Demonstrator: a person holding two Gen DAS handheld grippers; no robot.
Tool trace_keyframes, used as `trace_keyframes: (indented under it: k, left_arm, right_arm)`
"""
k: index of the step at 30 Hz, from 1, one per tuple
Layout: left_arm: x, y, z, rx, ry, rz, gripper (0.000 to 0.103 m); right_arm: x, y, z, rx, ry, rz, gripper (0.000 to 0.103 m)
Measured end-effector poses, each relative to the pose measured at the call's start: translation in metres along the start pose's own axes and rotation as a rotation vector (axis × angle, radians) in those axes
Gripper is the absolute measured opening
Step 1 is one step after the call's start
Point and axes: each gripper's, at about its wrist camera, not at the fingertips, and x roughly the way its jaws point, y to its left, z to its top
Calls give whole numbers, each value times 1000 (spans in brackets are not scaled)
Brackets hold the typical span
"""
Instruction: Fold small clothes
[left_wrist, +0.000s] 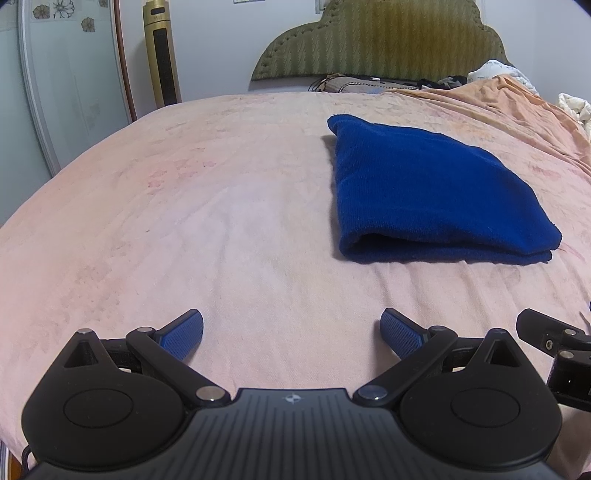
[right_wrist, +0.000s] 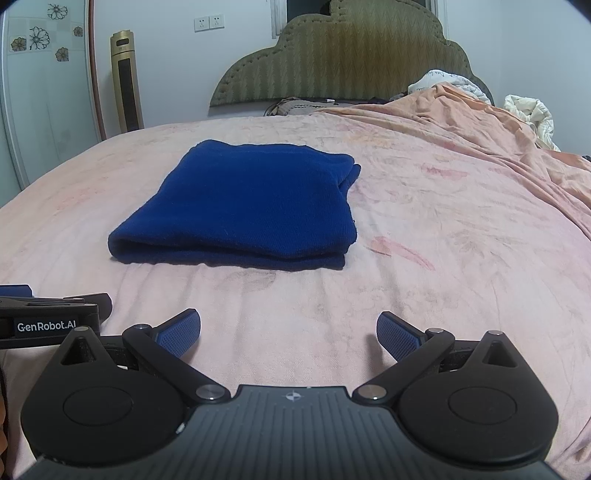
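- We see a wide bed (left_wrist: 184, 221) under a pink, softly wrinkled sheet with a faint flower print; it carries everything else, and only the right wrist view shows the reddish smears (right_wrist: 402, 251) printed on it to the right of the cloth.
- At the far end stands a scalloped olive headboard (left_wrist: 376, 40) with a zigzag weave and a studded border, with dark, jumbled items at its foot that we cannot make out.
- A peach blanket (right_wrist: 480, 122) lies heaped along the right side, with crumpled white bedding (right_wrist: 532, 110) behind it; the right view shows far more of both.
- A tall gold tower unit (left_wrist: 160, 51) stands by the wall beside a pale panel with flower decals; the wall sockets (right_wrist: 208, 23) appear in the right view alone.
- The blue garment (left_wrist: 428, 192) lies folded into a thick, fuzzy-knit rectangle on the sheet, its rounded fold facing us, well ahead of both tools: to the right in the left view, to the left in the right view.
- Our left gripper (left_wrist: 291, 334) hovers over bare sheet, jaws spread wide and empty, blue ribbed pads (left_wrist: 184, 334) showing.
- Our right gripper (right_wrist: 289, 334) is likewise released and holds nothing; each view catches the other tool's edge.
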Motion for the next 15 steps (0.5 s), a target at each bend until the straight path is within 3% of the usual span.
trace_keyframes:
  k: [15]
  left_arm:
    - [-1,-2,15,24,-9,-1,103]
  right_arm:
    - [-2,-10,12,22,-13,16,103]
